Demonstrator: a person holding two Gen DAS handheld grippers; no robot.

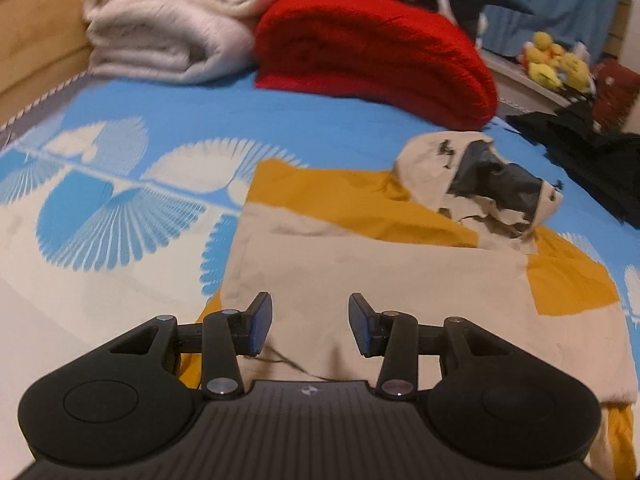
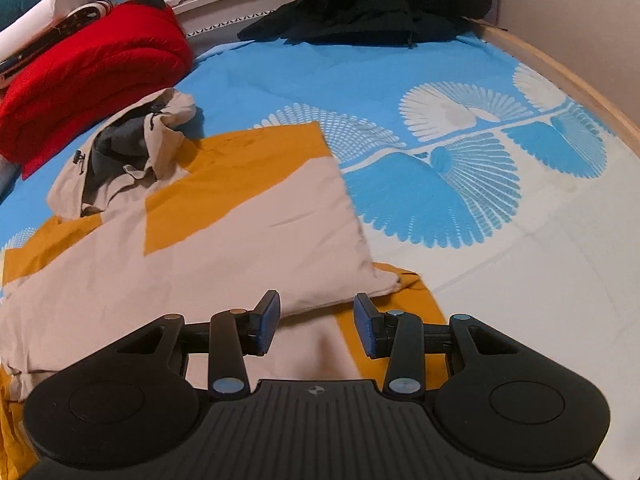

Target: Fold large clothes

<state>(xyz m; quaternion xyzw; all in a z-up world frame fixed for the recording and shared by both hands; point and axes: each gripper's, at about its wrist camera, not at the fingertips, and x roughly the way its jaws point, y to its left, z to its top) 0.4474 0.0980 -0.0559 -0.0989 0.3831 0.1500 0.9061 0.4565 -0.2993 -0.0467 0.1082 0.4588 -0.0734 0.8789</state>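
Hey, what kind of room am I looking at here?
Most likely a bedroom: a beige-and-mustard hooded jacket lies on a bed's blue sheet with white fan prints, a folded red blanket sits behind it, and yellow plush toys line a ledge.

Red blanket (image 1: 372,52) beside white blanket (image 1: 172,24); black clothes (image 2: 372,4) (heaped) apart.

Left wrist view: bare bedspread (image 1: 100,240) at 9–10 o'clock; cream blanket (image 1: 172,24) at 11, red blanket (image 1: 372,56) at 12–1, black clothes (image 1: 592,148) at 2. Right wrist view: bedspread (image 2: 520,260) free at 1–3 o'clock.
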